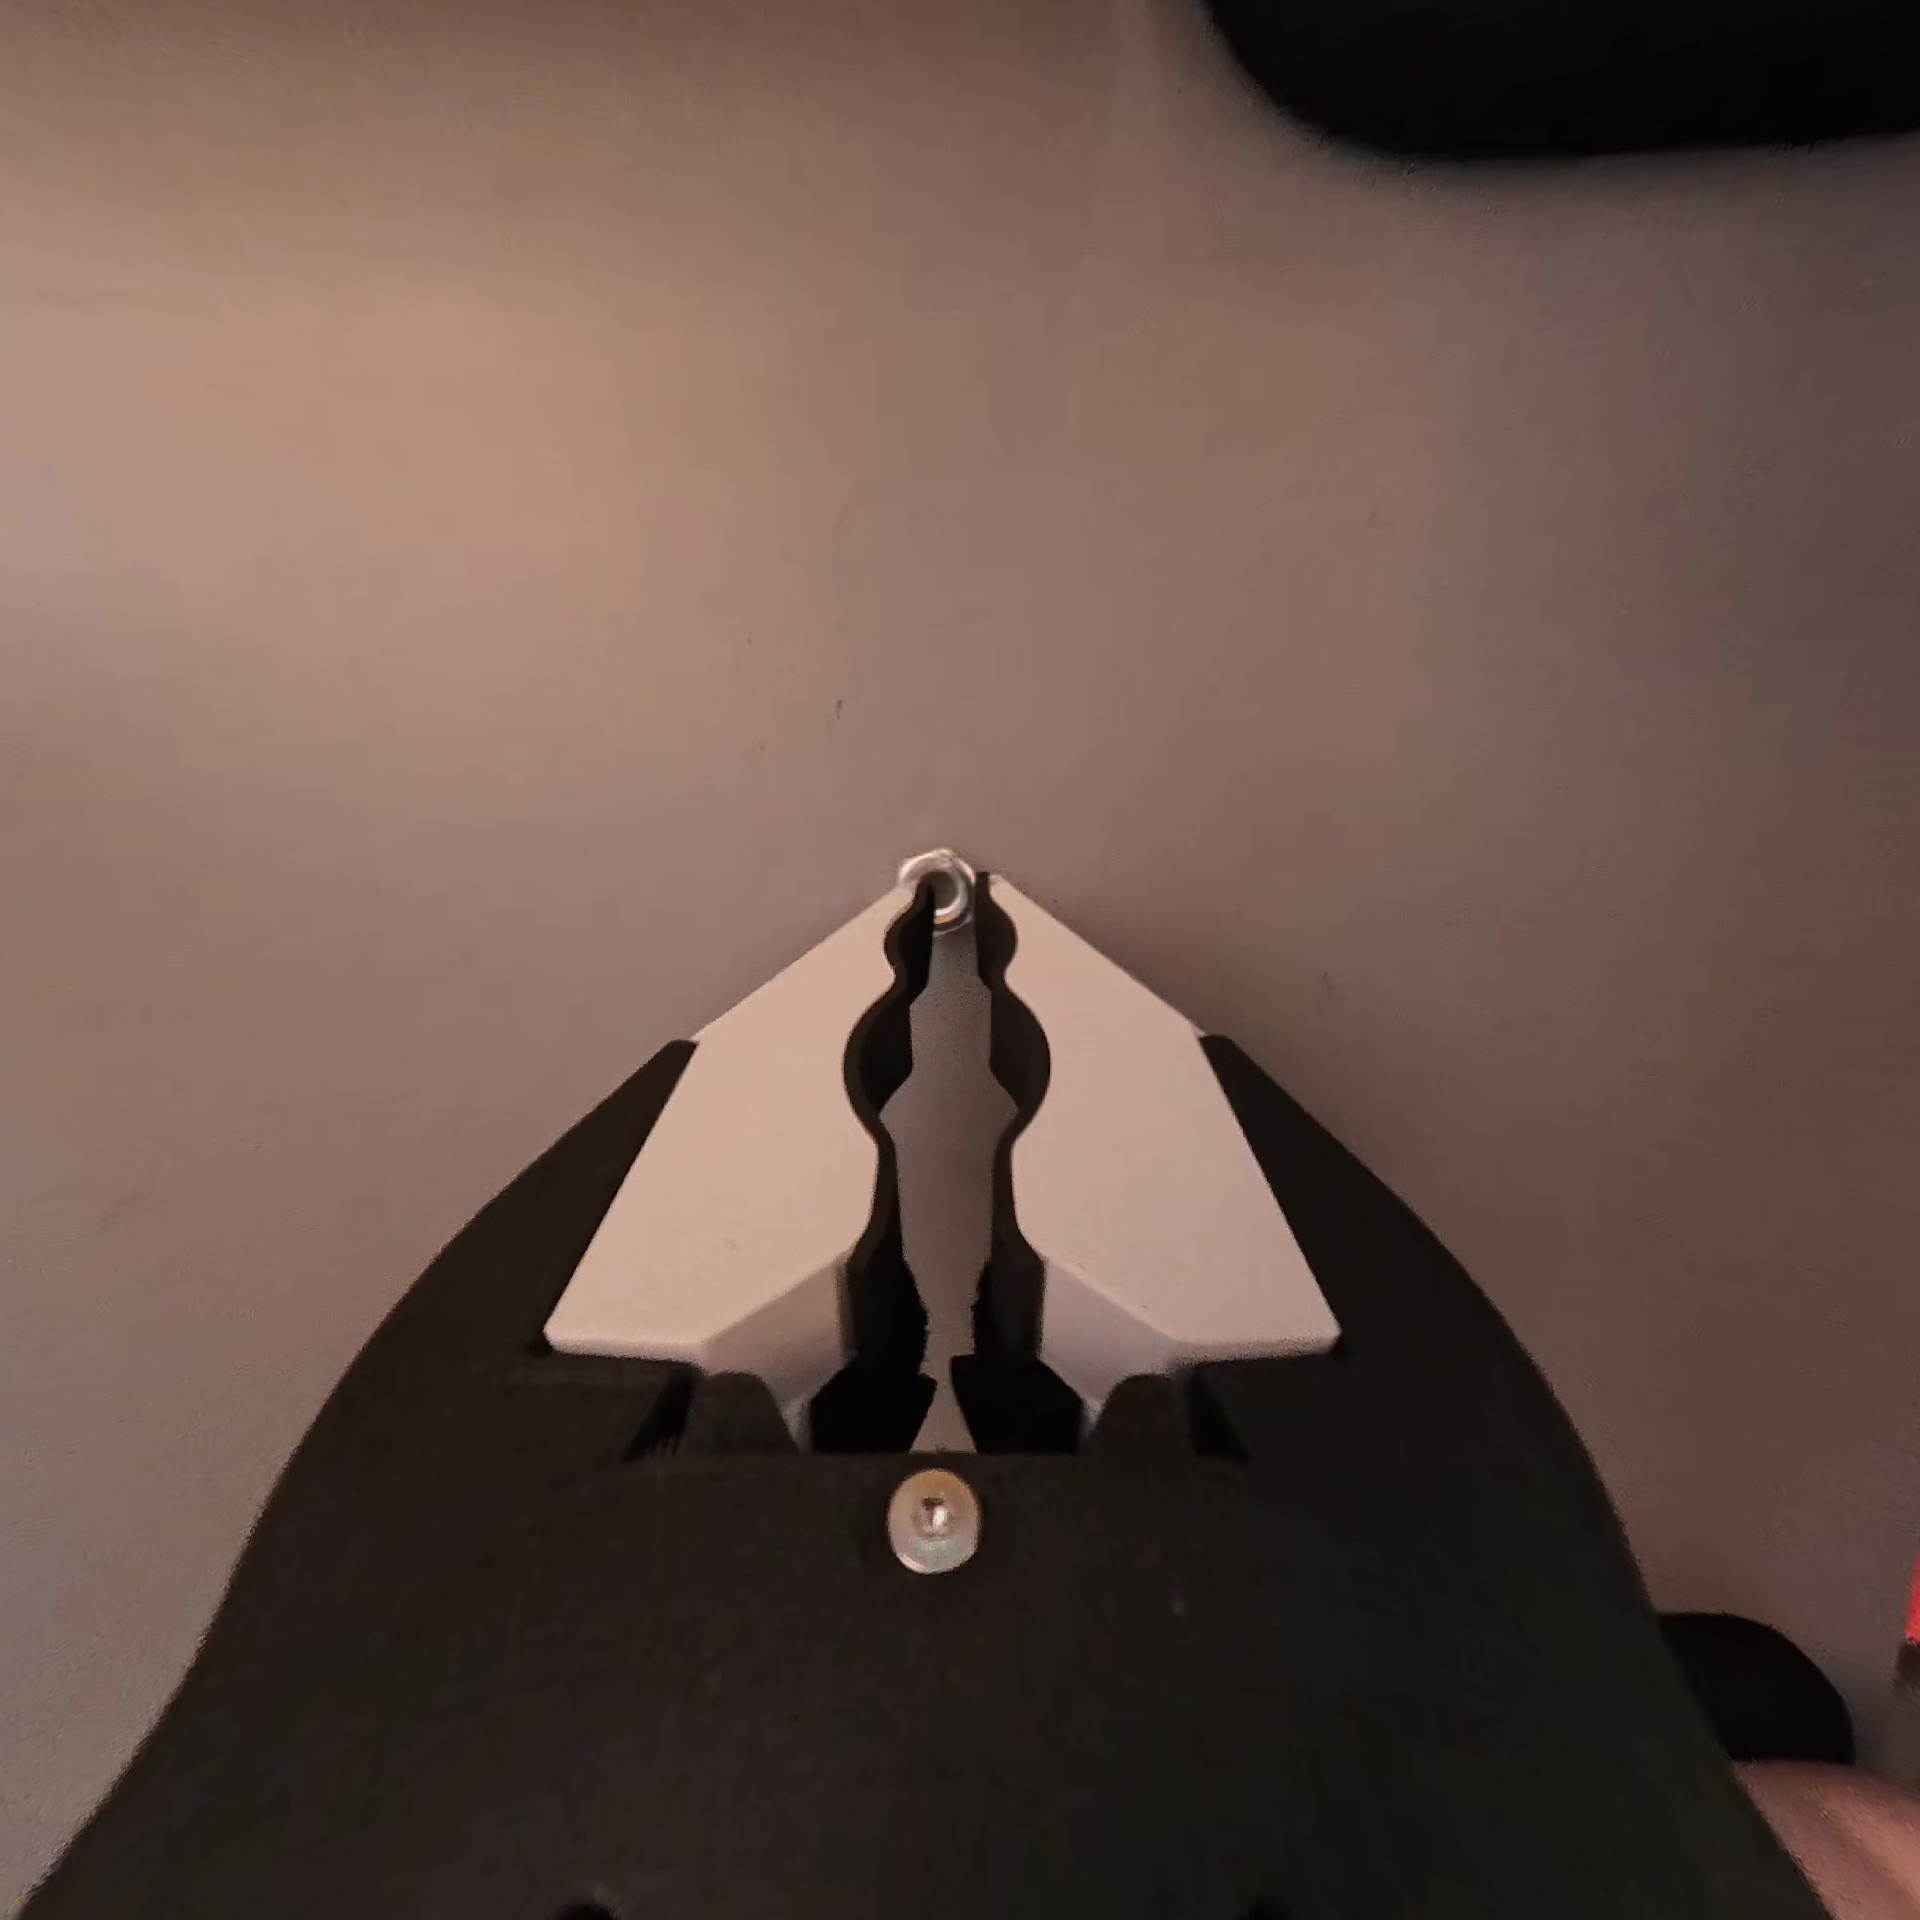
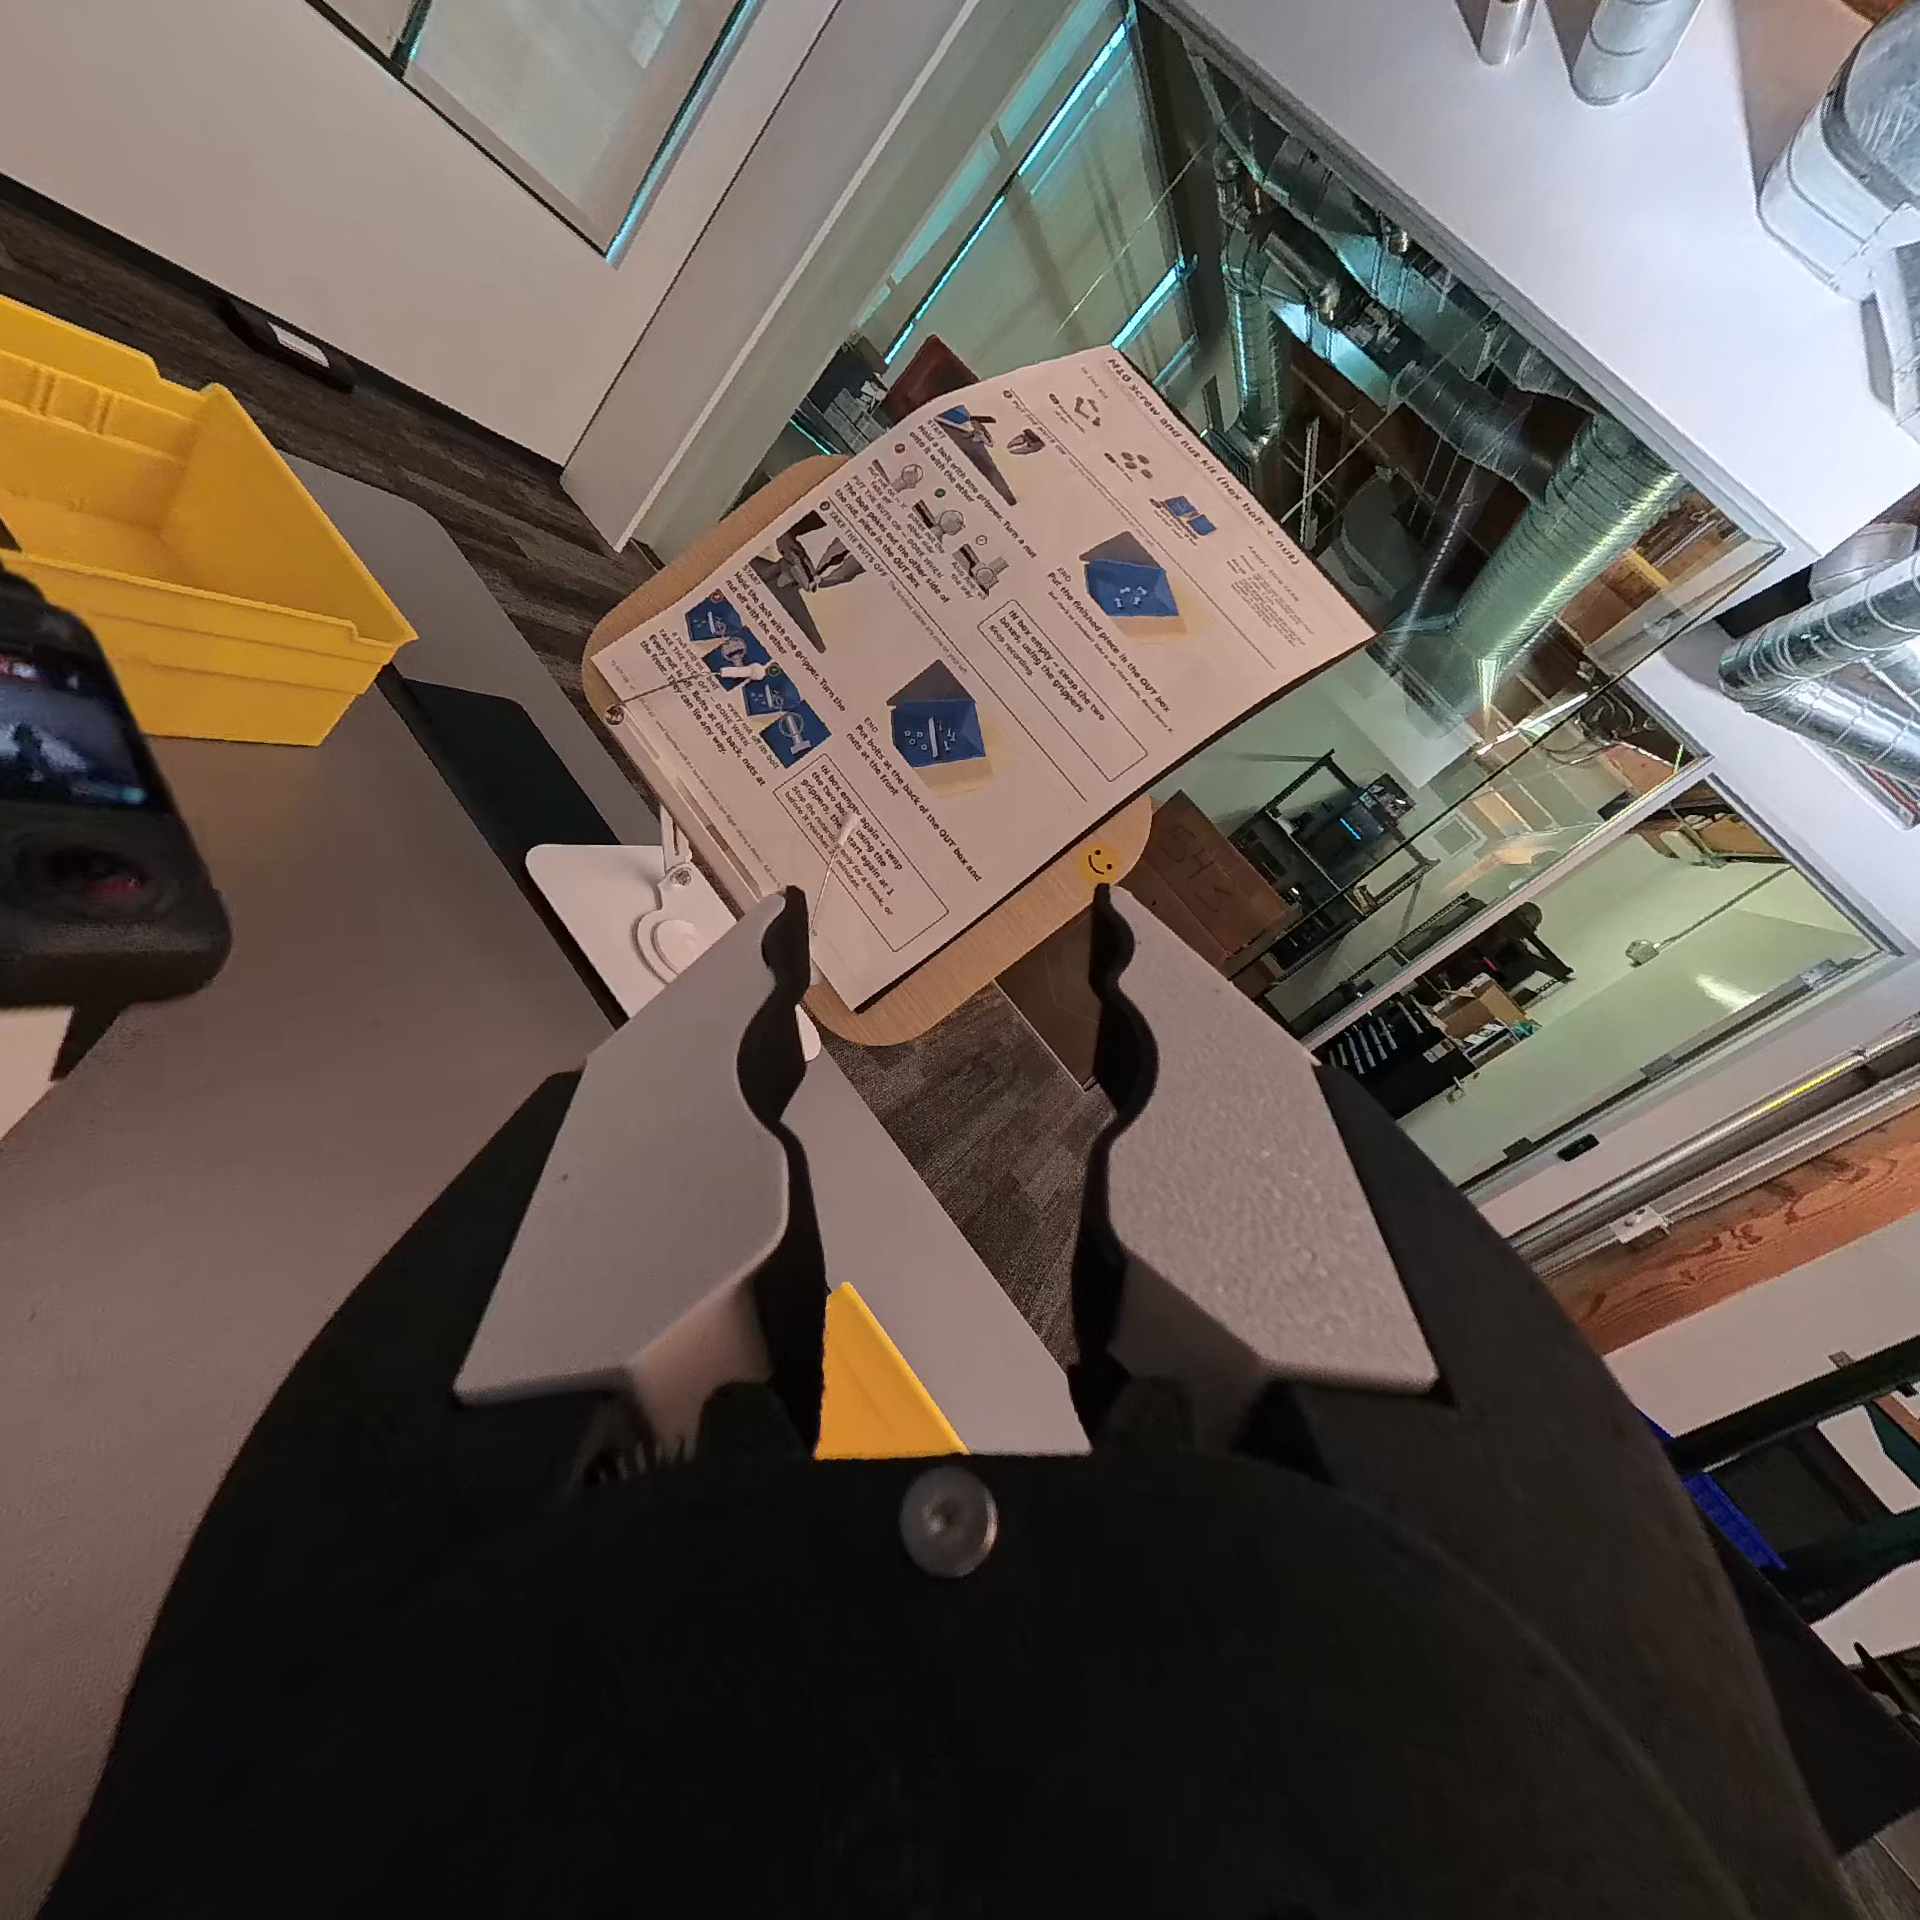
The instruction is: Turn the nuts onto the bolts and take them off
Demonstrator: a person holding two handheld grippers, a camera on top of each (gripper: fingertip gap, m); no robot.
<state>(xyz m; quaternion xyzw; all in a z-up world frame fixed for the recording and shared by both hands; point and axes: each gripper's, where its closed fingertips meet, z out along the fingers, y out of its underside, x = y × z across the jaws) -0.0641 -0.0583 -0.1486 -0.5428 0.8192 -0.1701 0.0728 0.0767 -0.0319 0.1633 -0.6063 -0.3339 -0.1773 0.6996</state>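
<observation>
In the left wrist view my left gripper [image 1: 943,891] is shut on a small silver nut [image 1: 938,896], pinched at the very fingertips just above a plain grey table surface [image 1: 727,468]. The nut's hole faces the camera. In the right wrist view my right gripper [image 2: 945,914] is open and empty, tilted and raised off the grey table [image 2: 312,1091], and it points at a printed instruction sheet [image 2: 987,665]. No bolt shows in either view.
A yellow bin [image 2: 187,551] stands at the left on the table. A black camera device [image 2: 83,831] sits at the left edge. The sheet rests on a wooden board on a white stand [image 2: 623,914]. A yellow edge [image 2: 883,1382] shows between the right fingers. A dark object [image 1: 1558,73] is at the top right. About 35 cm separates my left fingertips from my right.
</observation>
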